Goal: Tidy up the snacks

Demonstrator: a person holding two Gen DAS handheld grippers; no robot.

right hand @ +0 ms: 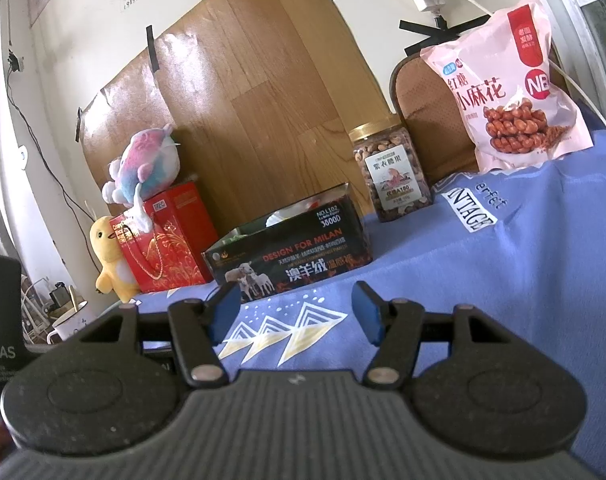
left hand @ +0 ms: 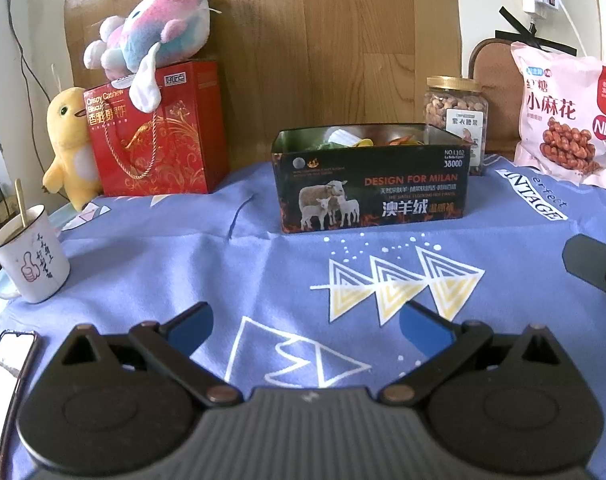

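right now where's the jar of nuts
In both wrist views the jar of nuts stands at the back of the blue cloth, just behind the right end of the black tin box, with the pink snack bag further right.

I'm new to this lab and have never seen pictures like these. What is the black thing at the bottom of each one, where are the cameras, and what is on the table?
No robot here: a person holds a two-finger tool in each hand, each with a wide-angle camera looking along its fingers. One picture is from the left tool, the other from the right tool. Both are open and hold nothing. On the blue cloth stand an open black tin with snacks inside, a nut jar, a pink snack bag, a red gift bag with plush toys and a mug.
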